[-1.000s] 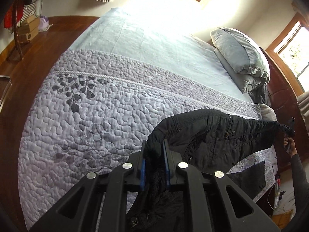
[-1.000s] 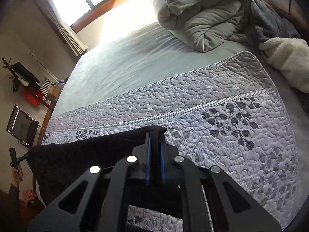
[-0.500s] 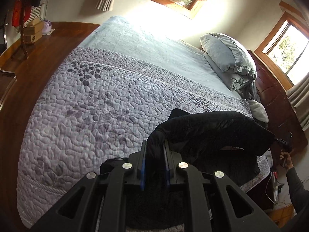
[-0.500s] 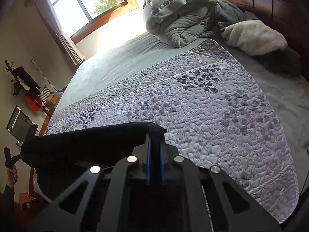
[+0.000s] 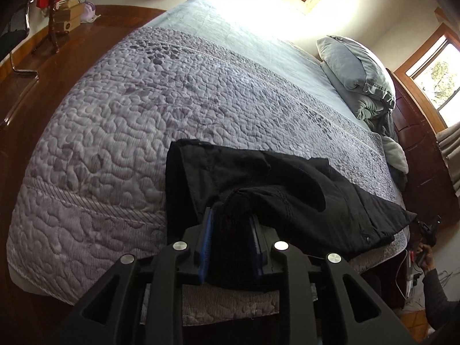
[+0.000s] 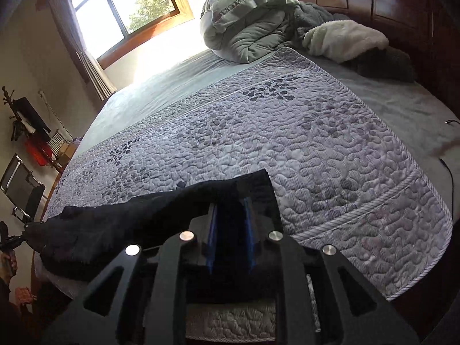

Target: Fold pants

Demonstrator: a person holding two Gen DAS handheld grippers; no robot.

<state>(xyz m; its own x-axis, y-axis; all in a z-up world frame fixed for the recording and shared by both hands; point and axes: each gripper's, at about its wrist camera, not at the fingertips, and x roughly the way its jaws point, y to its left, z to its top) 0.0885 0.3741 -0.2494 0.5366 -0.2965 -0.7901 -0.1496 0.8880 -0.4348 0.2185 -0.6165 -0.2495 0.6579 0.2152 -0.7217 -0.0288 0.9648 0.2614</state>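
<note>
Both claws' jaws have just been opening. The left gripper [image 5: 231,224] stands slightly parted with a bunched fold of the black pants [image 5: 287,198] between its blue pads, grip loosened. The right gripper [image 6: 231,224] is likewise released around the other end (fabric between its pads), the pants lying ahead of both claws on the quilted bedspread [image 6: 316,143].

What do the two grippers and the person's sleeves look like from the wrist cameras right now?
Both look alike: the left gripper and right gripper have matte black angular frames with triangular cut-outs, four round silver bolt heads, and blue pads lining the two fingers. A dark sleeve shows at the frame's edge. No cables or markings are visible on either gripper.
</note>
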